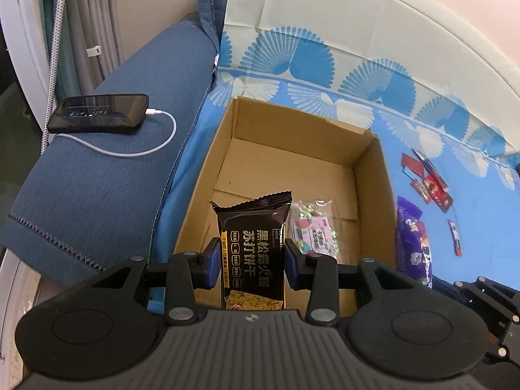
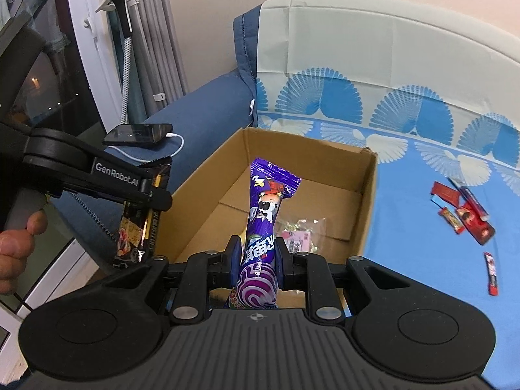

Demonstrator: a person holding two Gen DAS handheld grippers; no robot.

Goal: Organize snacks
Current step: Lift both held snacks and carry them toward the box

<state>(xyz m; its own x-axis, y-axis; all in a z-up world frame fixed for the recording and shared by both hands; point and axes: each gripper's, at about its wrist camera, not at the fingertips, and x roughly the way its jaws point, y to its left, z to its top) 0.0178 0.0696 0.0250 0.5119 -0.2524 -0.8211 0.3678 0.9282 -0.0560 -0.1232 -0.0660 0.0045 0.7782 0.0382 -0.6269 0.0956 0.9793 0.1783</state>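
Observation:
My left gripper [image 1: 252, 265] is shut on a black cracker packet [image 1: 253, 237] and holds it over the near end of an open cardboard box [image 1: 373, 169]. A clear bag of small candies [image 1: 313, 232] lies on the box floor. My right gripper [image 2: 258, 265] is shut on a purple snack packet [image 2: 265, 214], upright above the box's near edge [image 2: 369, 195]. The left gripper [image 2: 156, 195] with the black packet [image 2: 138, 227] shows at the left in the right wrist view. The purple packet [image 1: 412, 240] shows right of the box in the left wrist view.
The box sits on a blue patterned cloth [image 2: 422, 260] over a sofa. Several red snack packets [image 2: 468, 217] lie on the cloth right of the box. A phone [image 1: 97, 113] on a charging cable rests on the blue sofa arm [image 1: 97, 178].

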